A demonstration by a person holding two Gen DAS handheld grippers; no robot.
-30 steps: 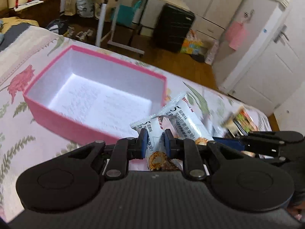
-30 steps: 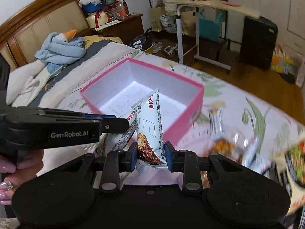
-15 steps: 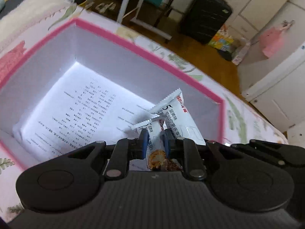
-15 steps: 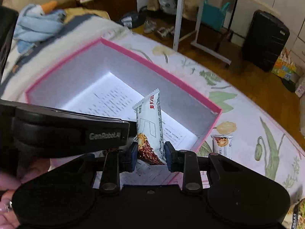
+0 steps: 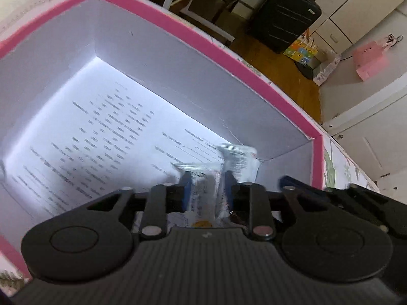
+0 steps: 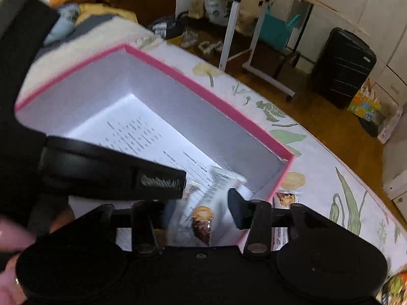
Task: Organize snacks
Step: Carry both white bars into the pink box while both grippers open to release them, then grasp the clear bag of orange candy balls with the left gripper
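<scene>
two hand-held tongs lean together into the near right corner of an open pink box that sits on a flowered bed; the step in hand looks like setting snacks down inside it; the left tongs have spread a little, with a white snack bar standing between the blue pads, and whether they grip it cannot be told; the right tongs gape wide, a second snack bar, blurred, lying loose between them just inside the box's right wall; the box floor is lined with a printed sheet and is otherwise bare, so there is plenty of room to the left; next move, by my reading: let go fully, lift straight up clear of the pink rim, then go for the packet lying on the bed just outside the box; the two tools sit very close, so they could knock each other.
</scene>
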